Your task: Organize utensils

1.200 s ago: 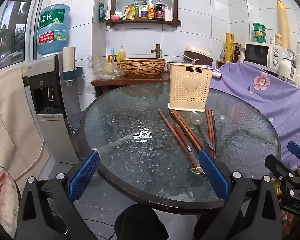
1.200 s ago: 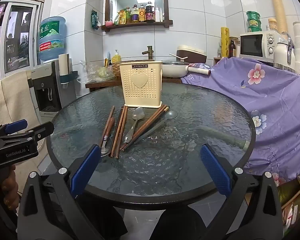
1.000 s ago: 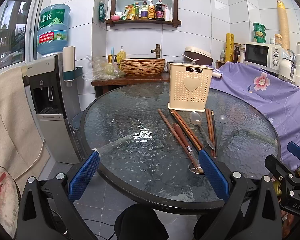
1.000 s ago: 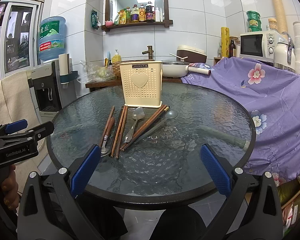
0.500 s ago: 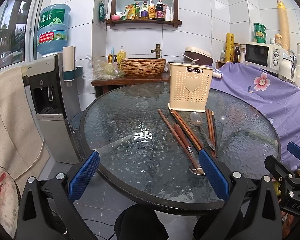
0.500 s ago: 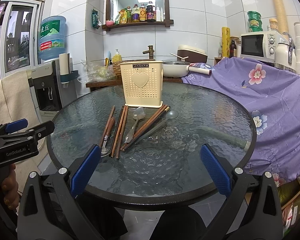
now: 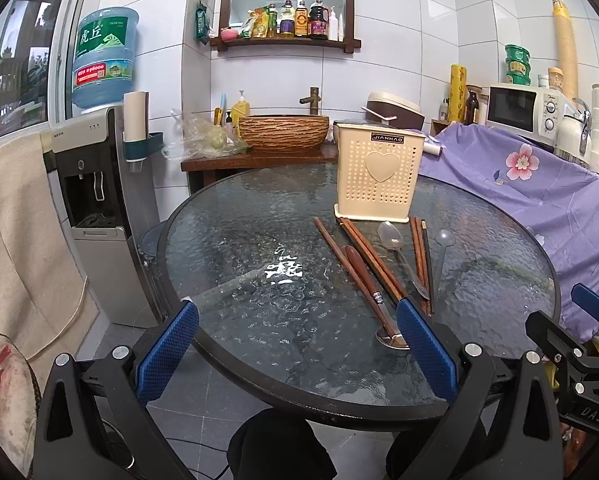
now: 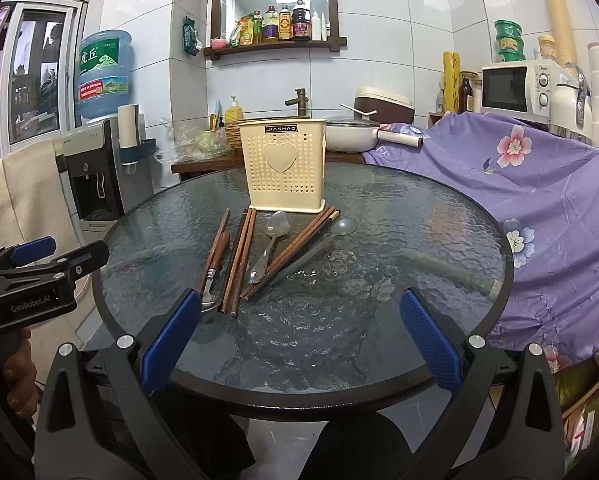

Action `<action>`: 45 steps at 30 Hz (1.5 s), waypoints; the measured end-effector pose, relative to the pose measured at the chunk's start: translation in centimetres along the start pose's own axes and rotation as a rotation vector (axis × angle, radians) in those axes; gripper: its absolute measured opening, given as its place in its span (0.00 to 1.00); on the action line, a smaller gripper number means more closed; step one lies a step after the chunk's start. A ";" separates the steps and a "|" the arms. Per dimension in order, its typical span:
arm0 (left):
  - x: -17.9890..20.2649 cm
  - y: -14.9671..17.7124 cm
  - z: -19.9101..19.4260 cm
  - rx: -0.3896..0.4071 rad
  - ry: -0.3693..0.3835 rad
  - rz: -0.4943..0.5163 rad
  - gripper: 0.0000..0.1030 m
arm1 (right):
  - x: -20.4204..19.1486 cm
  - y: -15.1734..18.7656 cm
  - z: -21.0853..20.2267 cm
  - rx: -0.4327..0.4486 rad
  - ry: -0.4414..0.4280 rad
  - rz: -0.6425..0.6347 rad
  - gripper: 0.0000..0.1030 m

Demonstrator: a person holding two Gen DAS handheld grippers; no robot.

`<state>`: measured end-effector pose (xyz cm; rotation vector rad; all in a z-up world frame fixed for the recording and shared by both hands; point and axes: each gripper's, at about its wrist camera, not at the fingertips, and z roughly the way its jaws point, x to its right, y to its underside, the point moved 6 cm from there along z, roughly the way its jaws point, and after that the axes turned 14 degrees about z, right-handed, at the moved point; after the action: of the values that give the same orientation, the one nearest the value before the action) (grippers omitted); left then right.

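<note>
A cream perforated utensil holder (image 7: 379, 174) (image 8: 285, 168) with a heart on its front stands upright on the round glass table (image 7: 227, 264) (image 8: 399, 240). In front of it lie several brown chopsticks (image 7: 369, 258) (image 8: 241, 256), a wooden-handled spoon (image 7: 363, 276) (image 8: 215, 258), a metal spoon (image 7: 397, 248) (image 8: 271, 244) and a clear plastic spoon (image 7: 441, 246) (image 8: 327, 238). My left gripper (image 7: 295, 354) hangs open at the table's near edge, left of the utensils, holding nothing. My right gripper (image 8: 297, 346) is open over the near edge, just short of the utensil tips.
A water dispenser (image 7: 99, 200) stands left of the table. A purple flowered cloth (image 8: 539, 200) covers the counter on the right, with a microwave (image 8: 515, 88) behind. A wooden stand with a woven basin (image 7: 283, 132) sits behind the table. A hand (image 8: 7, 380) holds the left gripper.
</note>
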<state>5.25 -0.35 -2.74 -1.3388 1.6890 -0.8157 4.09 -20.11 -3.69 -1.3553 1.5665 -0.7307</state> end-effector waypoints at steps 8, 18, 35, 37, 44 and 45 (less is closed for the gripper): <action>-0.1 0.7 0.9 -0.031 0.022 0.002 0.94 | 0.3 0.1 0.5 -0.014 0.002 0.003 0.95; -1.0 0.7 2.9 -0.086 0.051 0.012 0.94 | 2.2 -0.5 4.0 -0.107 0.024 0.027 0.95; -2.7 -4.5 13.3 -0.267 0.114 0.112 0.70 | 5.2 -7.0 14.6 -0.302 0.084 0.155 0.81; -2.5 -4.7 14.6 -0.299 0.137 0.107 0.64 | 5.2 -7.2 16.0 -0.325 0.101 0.144 0.78; -1.8 -5.1 18.9 -0.391 0.185 0.090 0.49 | 5.5 -7.4 20.3 -0.389 0.162 0.145 0.68; -1.8 -5.0 19.5 -0.410 0.200 0.074 0.47 | 5.6 -7.3 20.8 -0.404 0.166 0.152 0.67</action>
<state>24.99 0.19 -7.03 -1.4906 2.1342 -0.5946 26.15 -24.53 -7.24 -1.4673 2.0044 -0.4570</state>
